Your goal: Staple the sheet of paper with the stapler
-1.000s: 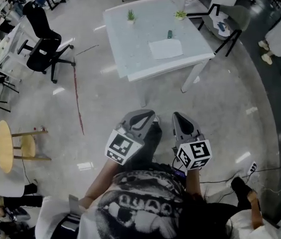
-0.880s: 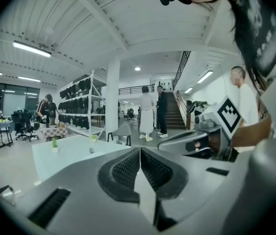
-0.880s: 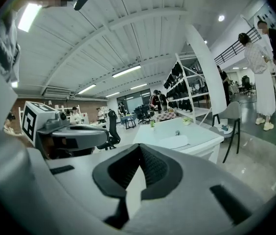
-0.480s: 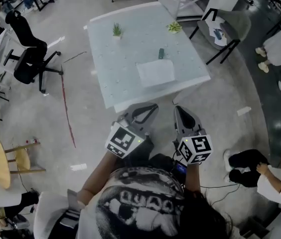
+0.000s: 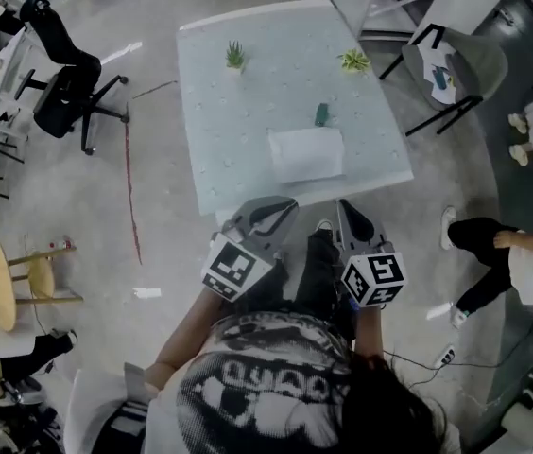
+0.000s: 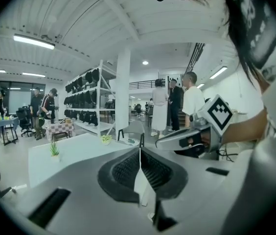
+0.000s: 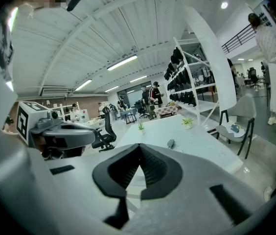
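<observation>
Both grey hand-held grippers have drawn up to the pale square table (image 5: 212, 102), whose near edge now lies just ahead of them. On the left gripper (image 5: 274, 212) and the right gripper (image 5: 346, 212) the jaws are pressed together, gripping nothing. The white sheet of paper (image 5: 305, 153) lies near that edge, with the small dark green stapler (image 5: 321, 114) just beyond it.
</observation>
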Action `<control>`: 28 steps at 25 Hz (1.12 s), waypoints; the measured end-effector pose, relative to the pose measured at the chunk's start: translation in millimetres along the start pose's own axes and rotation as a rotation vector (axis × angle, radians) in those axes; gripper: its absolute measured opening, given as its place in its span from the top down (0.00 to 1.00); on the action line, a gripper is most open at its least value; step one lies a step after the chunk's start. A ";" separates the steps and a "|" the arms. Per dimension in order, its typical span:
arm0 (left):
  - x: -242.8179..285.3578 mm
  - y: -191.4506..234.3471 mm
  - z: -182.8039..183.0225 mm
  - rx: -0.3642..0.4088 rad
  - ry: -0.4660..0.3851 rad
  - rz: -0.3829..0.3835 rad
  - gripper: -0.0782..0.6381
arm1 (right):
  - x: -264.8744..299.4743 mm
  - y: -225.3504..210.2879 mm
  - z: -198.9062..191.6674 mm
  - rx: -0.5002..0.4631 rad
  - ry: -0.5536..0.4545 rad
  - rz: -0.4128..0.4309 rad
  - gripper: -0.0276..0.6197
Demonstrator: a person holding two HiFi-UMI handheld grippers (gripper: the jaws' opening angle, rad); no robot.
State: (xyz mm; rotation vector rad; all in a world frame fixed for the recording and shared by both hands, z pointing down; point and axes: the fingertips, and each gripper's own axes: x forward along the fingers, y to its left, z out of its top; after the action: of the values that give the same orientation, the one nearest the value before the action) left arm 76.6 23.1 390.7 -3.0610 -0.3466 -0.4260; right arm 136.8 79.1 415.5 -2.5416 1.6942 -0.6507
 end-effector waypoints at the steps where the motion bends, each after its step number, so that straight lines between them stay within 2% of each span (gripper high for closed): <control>1: 5.3 4.8 0.4 -0.006 -0.002 0.015 0.88 | 8.7 -6.4 1.5 -0.007 0.011 0.020 0.97; 7: 48.3 40.8 14.0 -0.042 -0.026 0.163 0.88 | 65.0 -45.2 16.4 -0.094 0.084 0.190 0.97; 12: 87.8 55.6 24.7 -0.064 -0.032 0.263 0.88 | 102.0 -94.4 10.6 -0.140 0.166 0.273 0.96; 21: 123.6 65.3 16.2 -0.095 0.030 0.419 0.88 | 170.9 -167.7 -37.9 -0.235 0.346 0.347 0.96; 24: 118.7 69.1 10.8 -0.113 0.052 0.476 0.88 | 195.9 -171.4 -55.0 -0.263 0.409 0.373 0.86; 28: 111.3 71.3 4.5 -0.136 0.080 0.518 0.88 | 226.2 -178.4 -79.4 -0.354 0.496 0.367 0.84</control>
State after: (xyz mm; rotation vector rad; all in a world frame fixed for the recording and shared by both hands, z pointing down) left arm 198.1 -22.2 416.7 -3.0770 0.4879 -0.5521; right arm 339.3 -31.3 605.4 -2.2782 2.5609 -1.0986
